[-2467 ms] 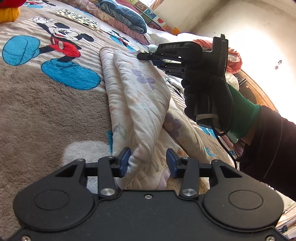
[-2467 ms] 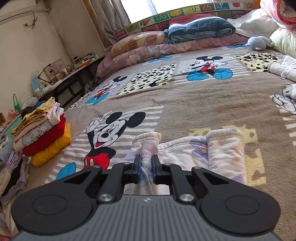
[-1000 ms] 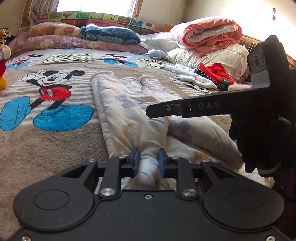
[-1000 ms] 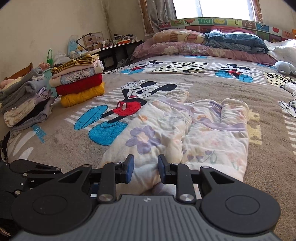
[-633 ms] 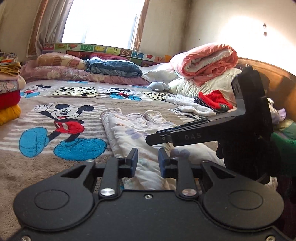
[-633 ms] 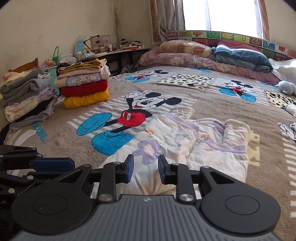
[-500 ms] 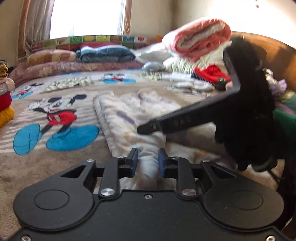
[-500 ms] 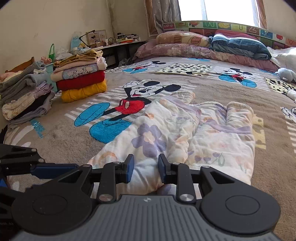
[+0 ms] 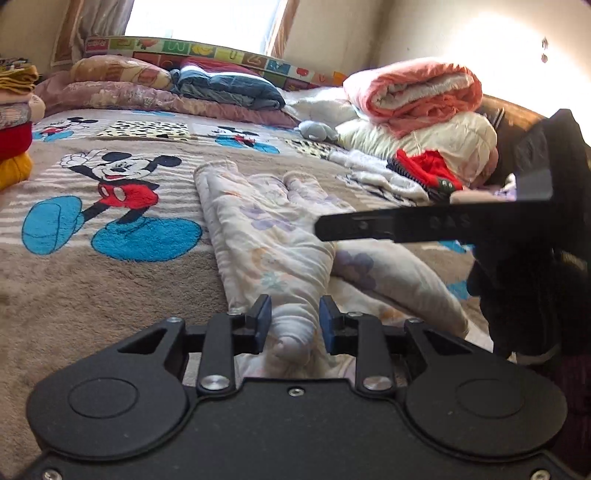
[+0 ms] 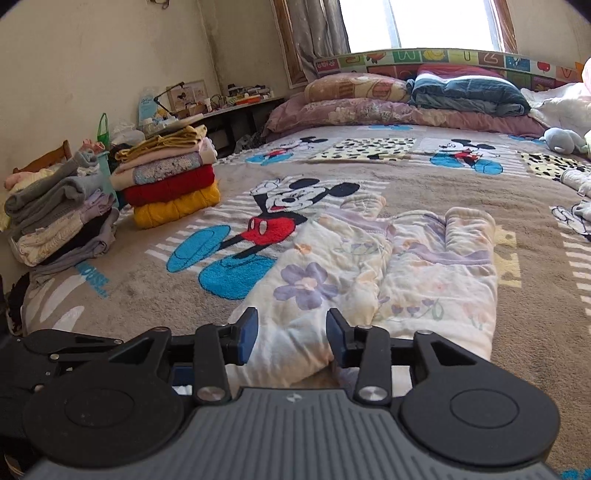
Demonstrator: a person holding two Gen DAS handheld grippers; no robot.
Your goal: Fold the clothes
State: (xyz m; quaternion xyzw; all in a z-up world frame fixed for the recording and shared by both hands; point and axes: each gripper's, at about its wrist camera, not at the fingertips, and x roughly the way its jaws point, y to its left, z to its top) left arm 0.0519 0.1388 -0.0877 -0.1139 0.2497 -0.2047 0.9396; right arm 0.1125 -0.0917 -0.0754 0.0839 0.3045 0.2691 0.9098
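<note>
Garment: my floral padded piece (image 10: 373, 273) lies lengthwise-folded on the bed (image 10: 424, 184).
Grippers: my left gripper (image 9: 294, 322) and right gripper (image 10: 291, 332) straddle its near end, unclamped.
Left: crosswise fold, probably; unfolded clothes (image 9: 391, 177) wait.

Bed covered by a brown cartoon-mouse blanket (image 10: 424, 177). Pillows (image 10: 354, 88) and a folded blue quilt (image 10: 469, 94) lie at the headboard, under the window (image 10: 417, 22). A rolled coral blanket (image 9: 413, 94) rests on a cream duvet (image 9: 436, 138). A grey plush toy (image 10: 563, 140) sits near the pillows.
</note>
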